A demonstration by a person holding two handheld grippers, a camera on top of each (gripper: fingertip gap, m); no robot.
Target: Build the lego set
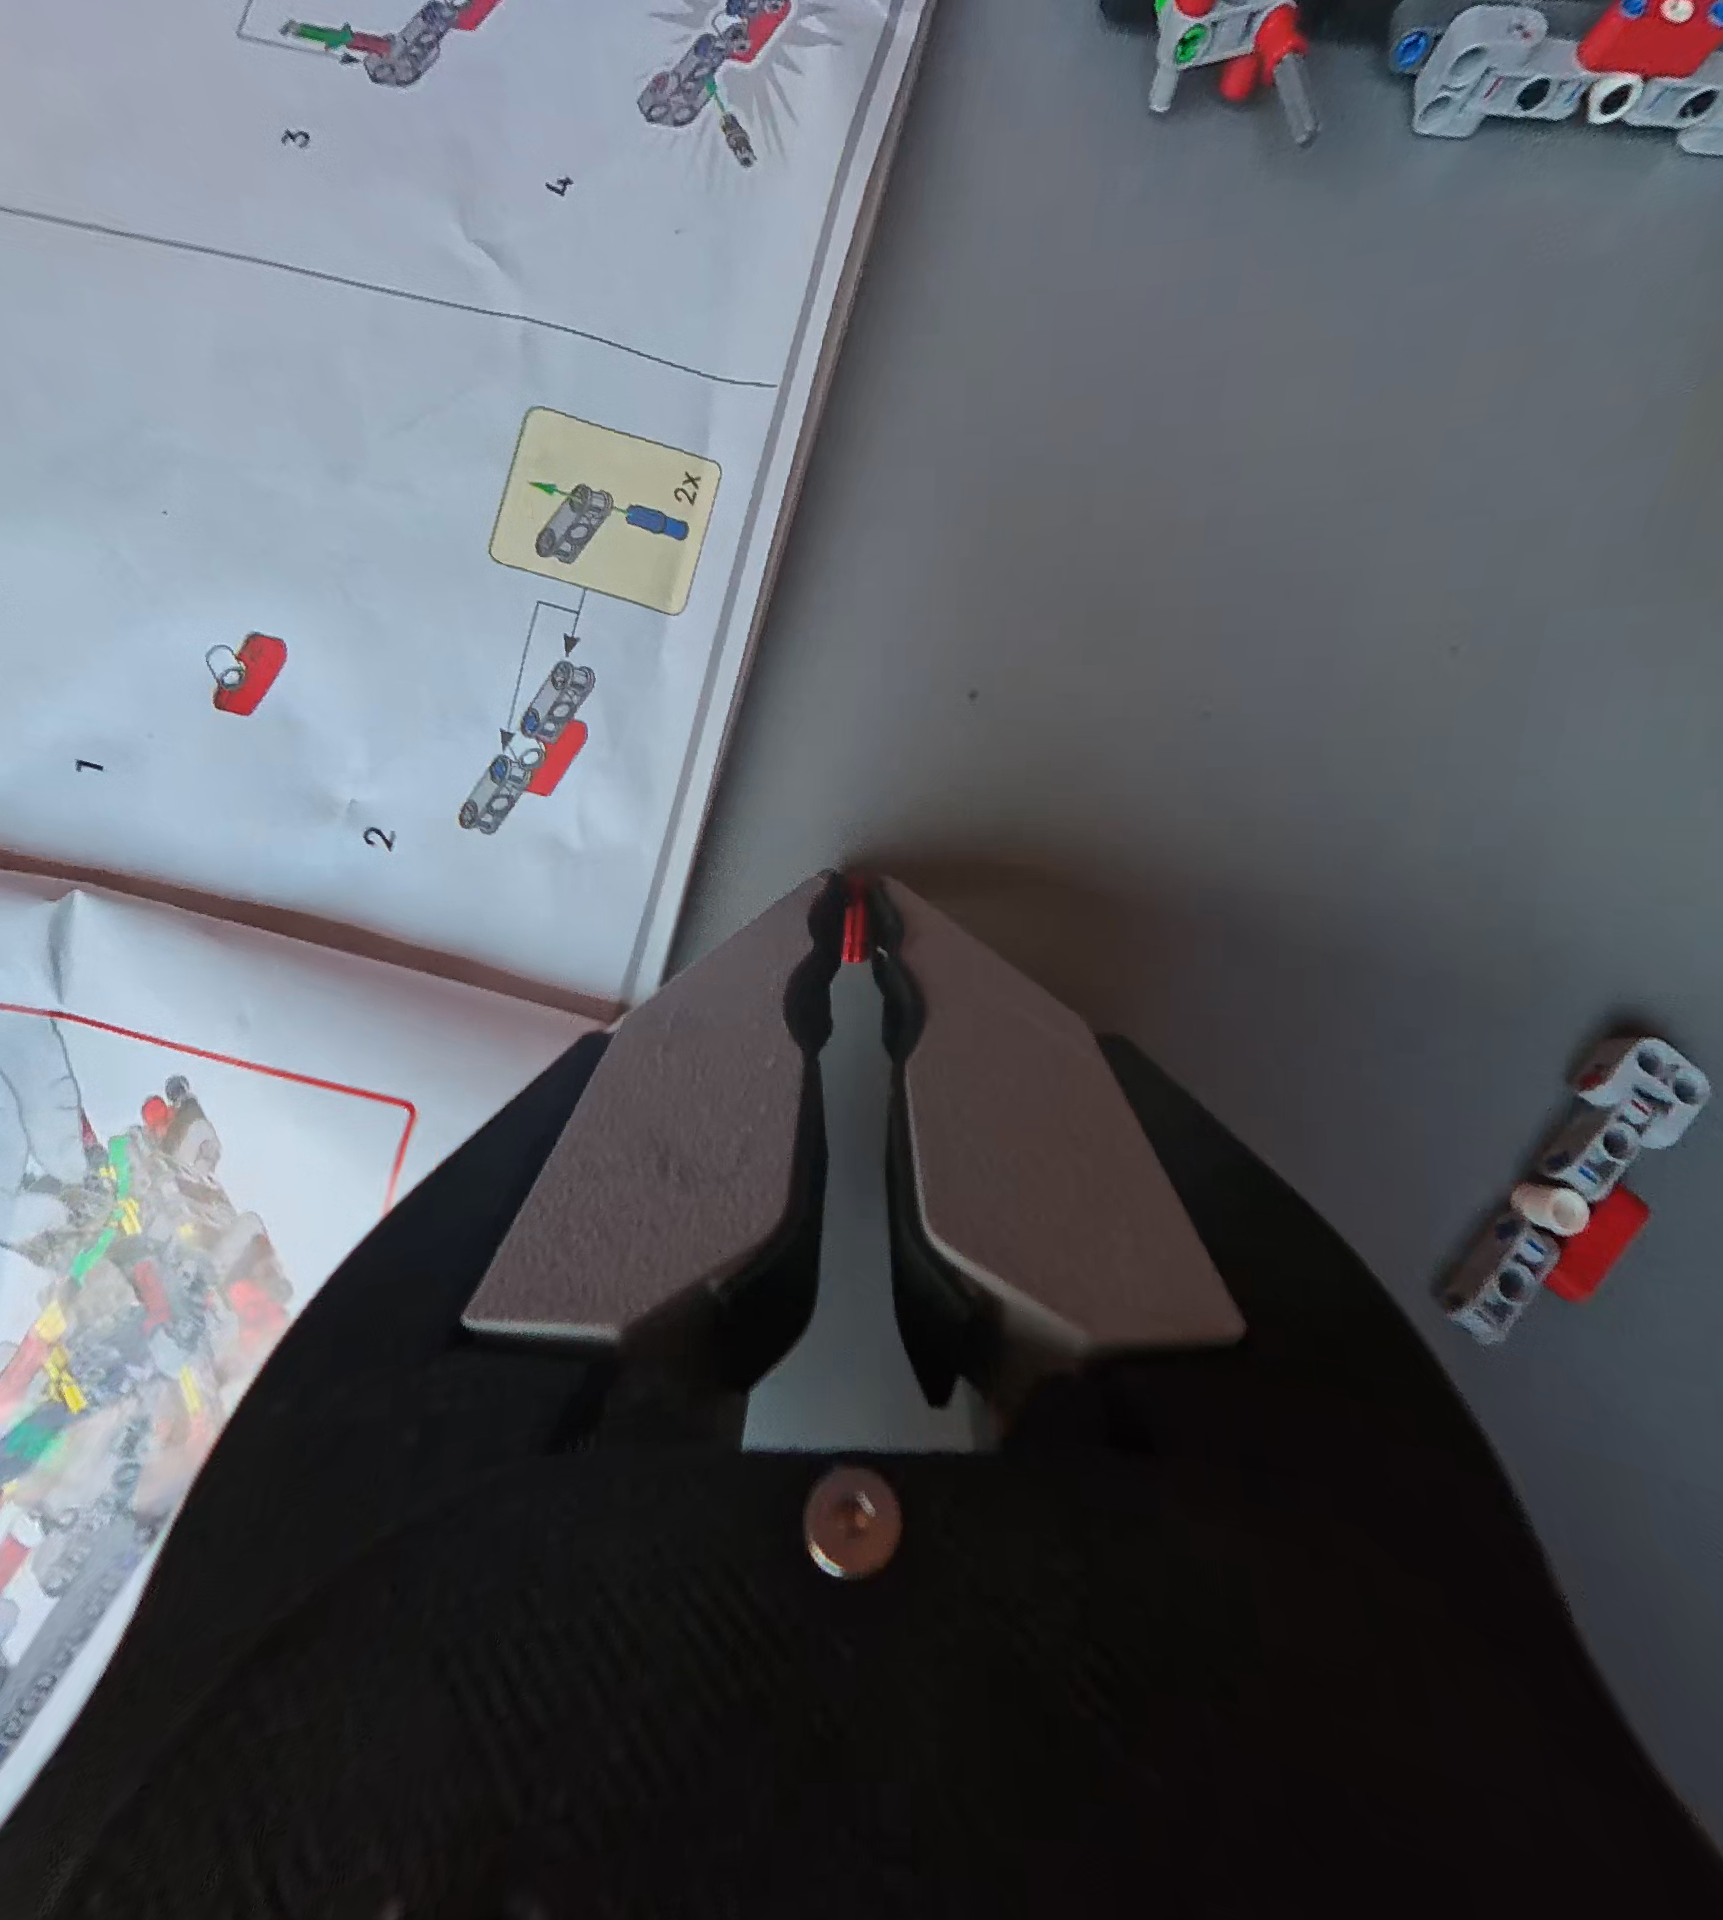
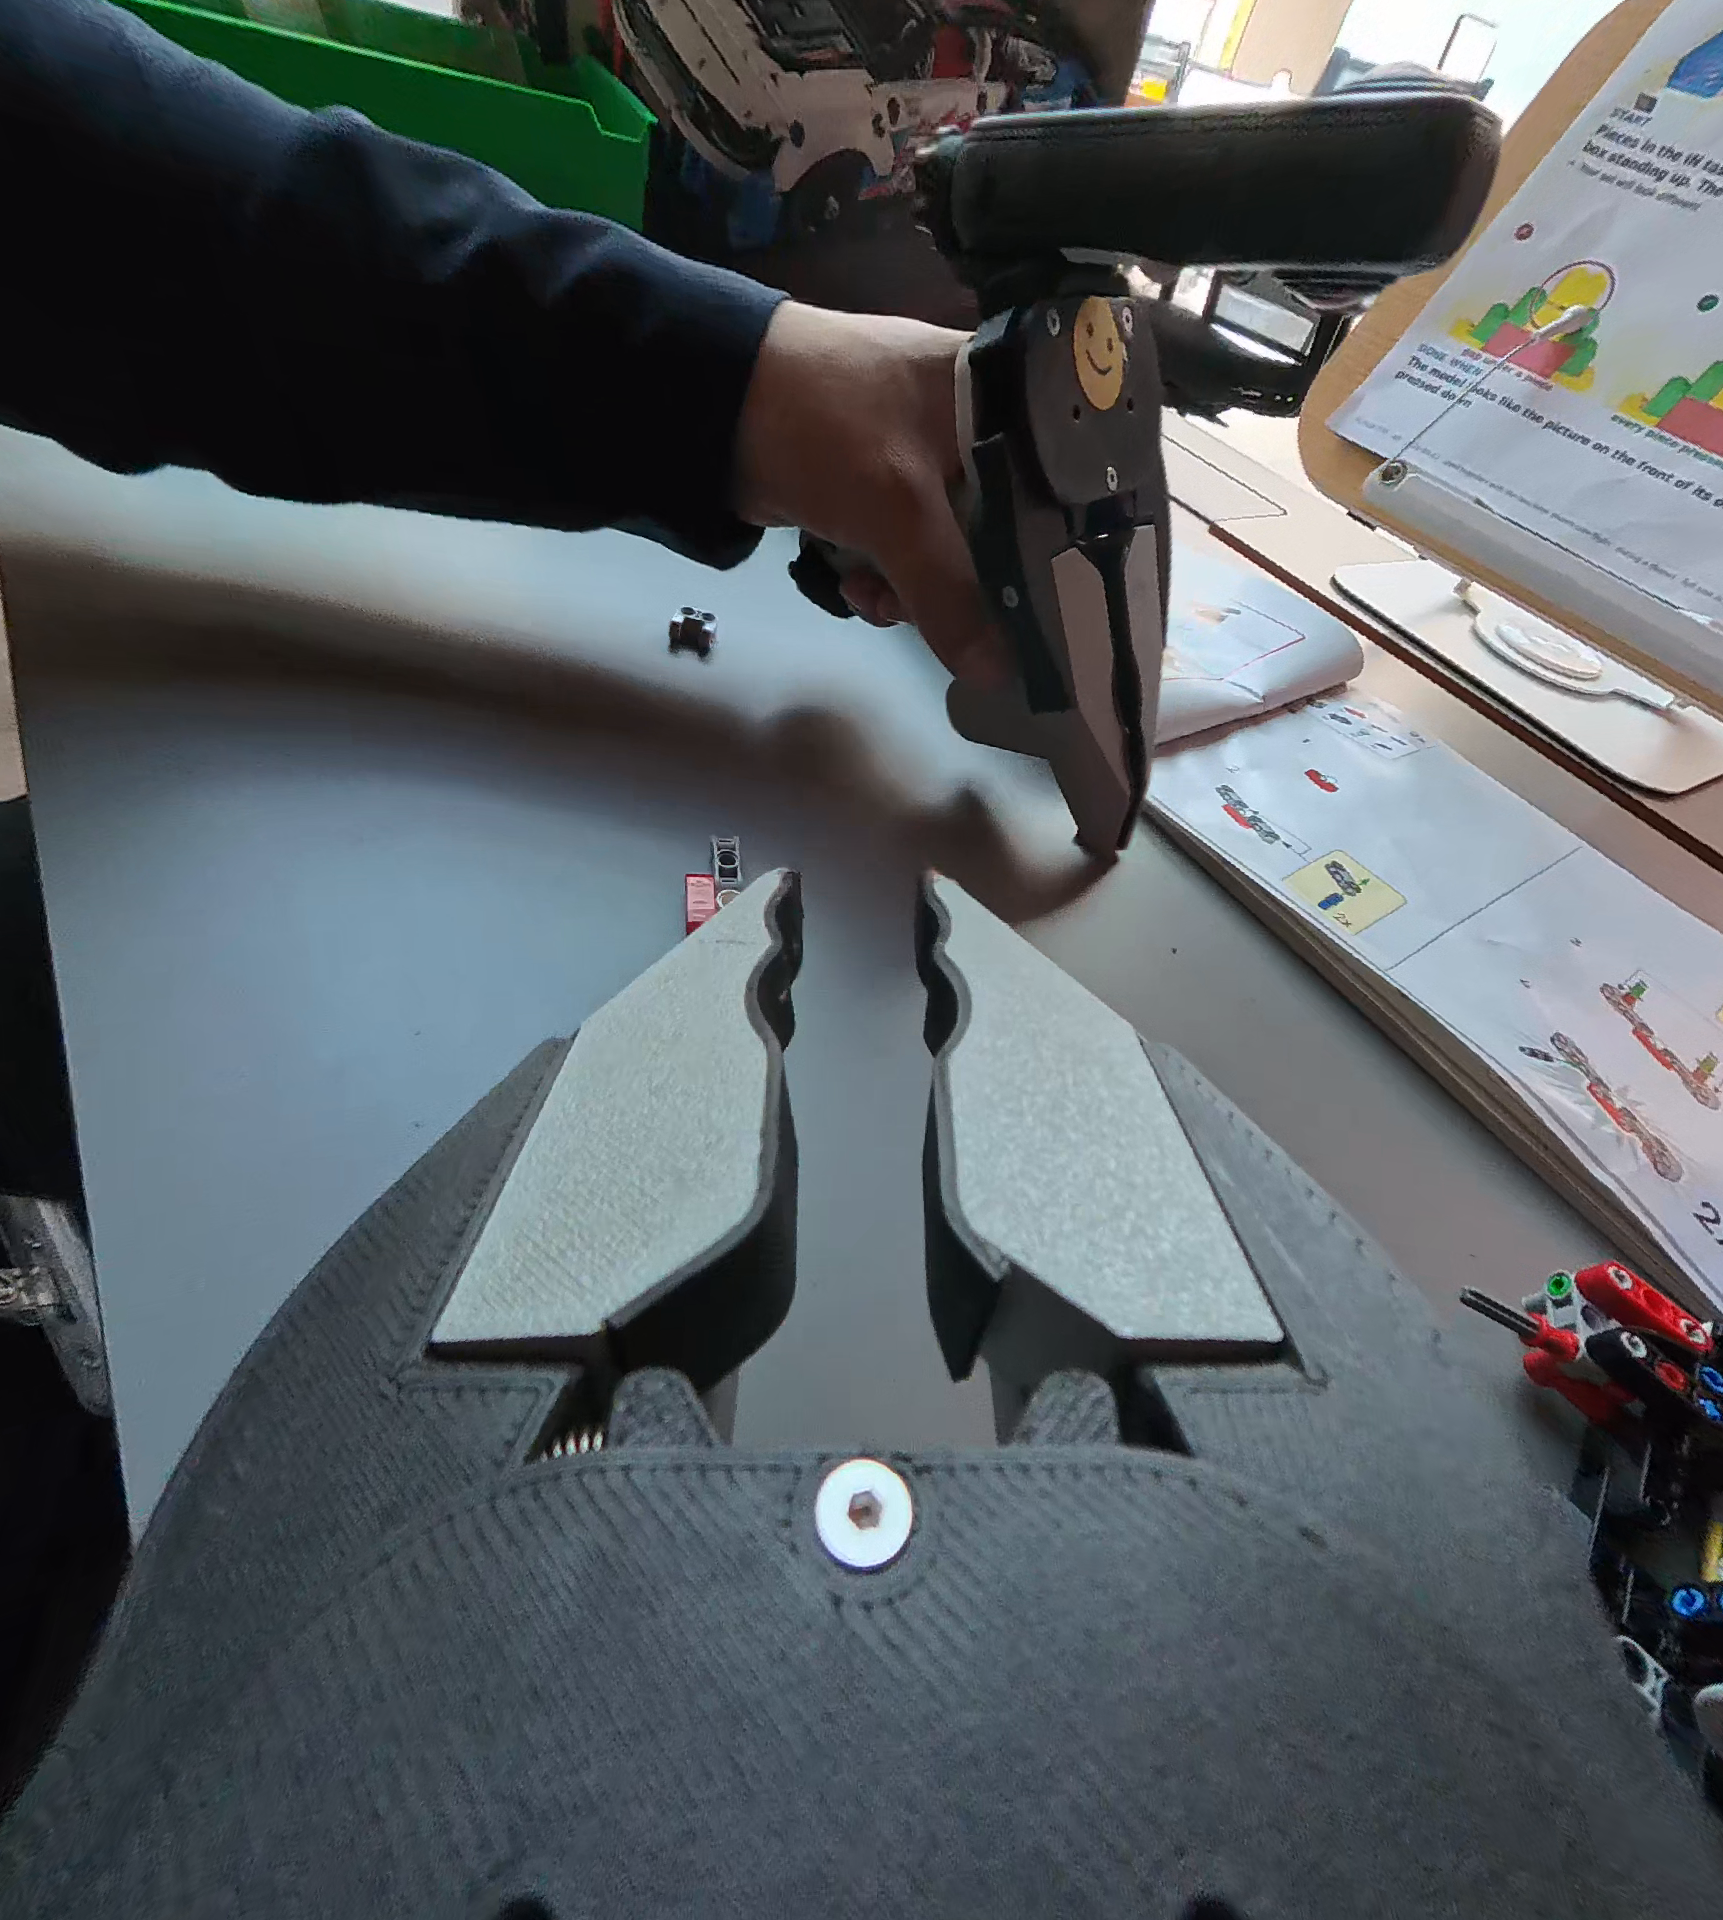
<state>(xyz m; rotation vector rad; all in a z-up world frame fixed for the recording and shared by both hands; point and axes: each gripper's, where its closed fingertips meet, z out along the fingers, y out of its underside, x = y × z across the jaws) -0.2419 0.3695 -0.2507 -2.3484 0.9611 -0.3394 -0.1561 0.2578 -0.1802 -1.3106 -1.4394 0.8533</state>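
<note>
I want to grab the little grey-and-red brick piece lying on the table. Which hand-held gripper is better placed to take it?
Probably the right hand-held gripper: open, holding nothing, the grey-and-red brick piece just beside its left fingertip. The left hand-held gripper is shut on a small red pin.

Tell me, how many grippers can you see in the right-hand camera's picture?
2. The open right gripper fills the foreground, nothing between its fingers. The left gripper, held in a hand, points down at the grey table beside the open booklet.
</note>
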